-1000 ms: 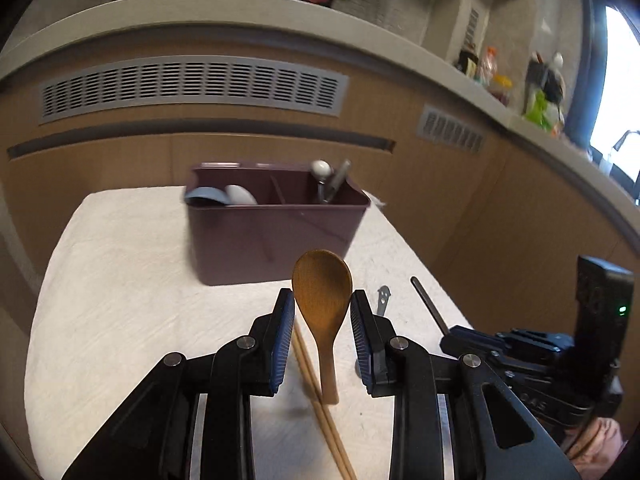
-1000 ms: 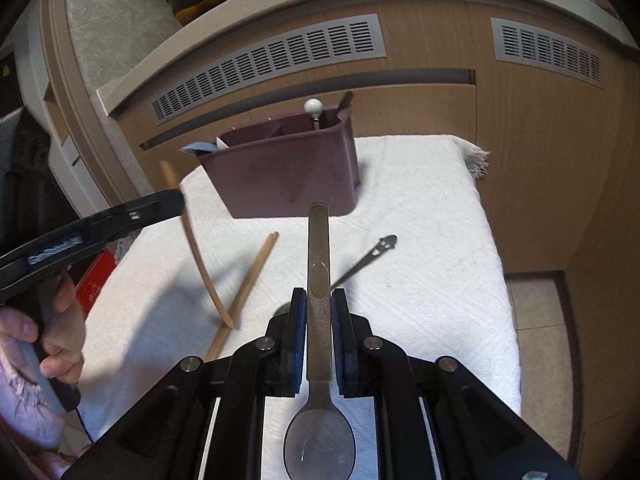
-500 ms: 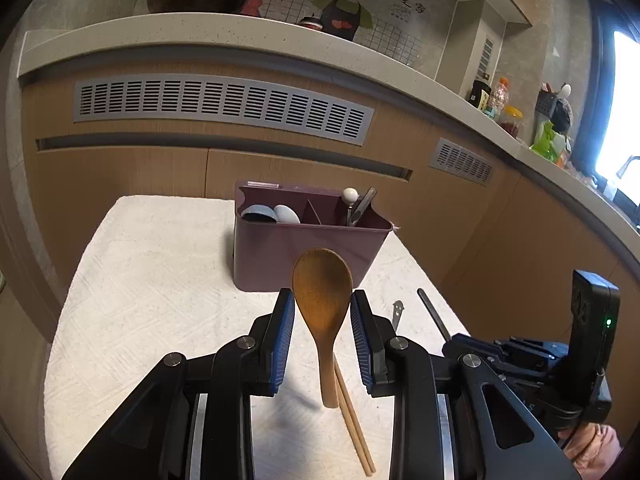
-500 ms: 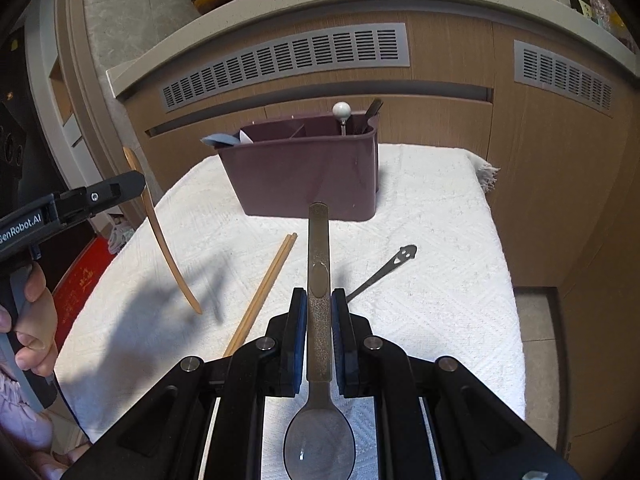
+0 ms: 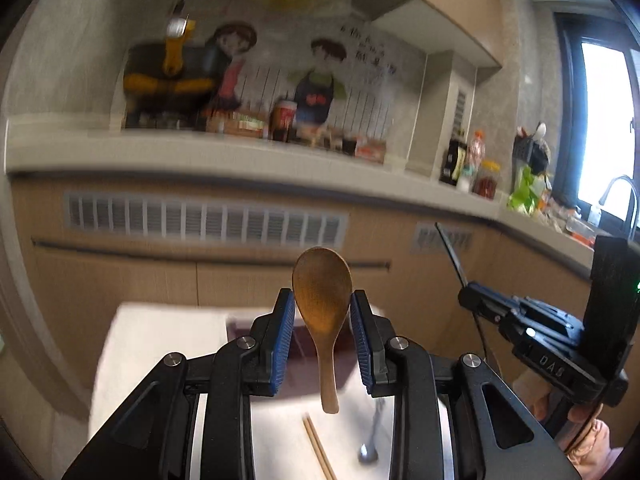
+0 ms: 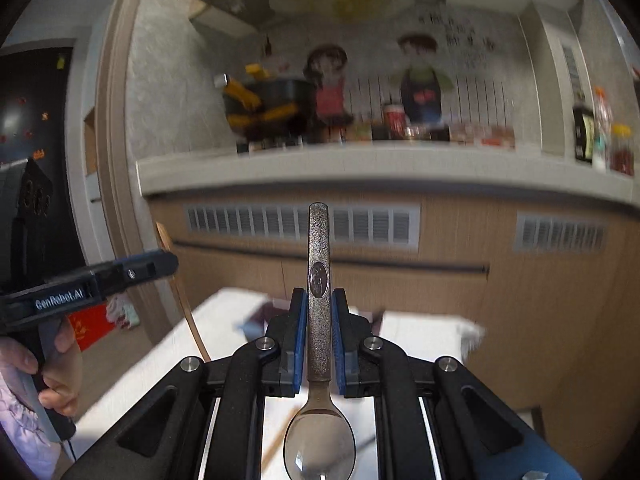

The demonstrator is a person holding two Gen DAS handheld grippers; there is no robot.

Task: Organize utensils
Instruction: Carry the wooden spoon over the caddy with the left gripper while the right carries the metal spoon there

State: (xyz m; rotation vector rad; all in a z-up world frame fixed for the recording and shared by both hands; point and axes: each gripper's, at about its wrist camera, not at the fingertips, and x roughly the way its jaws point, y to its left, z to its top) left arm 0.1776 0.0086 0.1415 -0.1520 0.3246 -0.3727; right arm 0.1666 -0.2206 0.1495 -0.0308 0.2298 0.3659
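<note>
Both views have tilted upward within the last second: the maroon caddy (image 5: 298,346), earlier full in view on the counter (image 5: 168,332), now shows only as a sliver behind the jaws. Both frames are motion-blurred.

Left gripper (image 5: 322,330): jaws clamped on the bowl of the wooden spoon (image 5: 322,300), handle hanging down. Right gripper (image 6: 319,334): jaws narrow, gripping the metal spoon (image 6: 319,280) by its handle, bowl toward the camera.

Chopsticks (image 5: 318,446) and a small utensil (image 5: 370,440) remain on the counter's near edge.

Judgement: both spoons lifted and carried toward the caddy; neither deposited yet.
</note>
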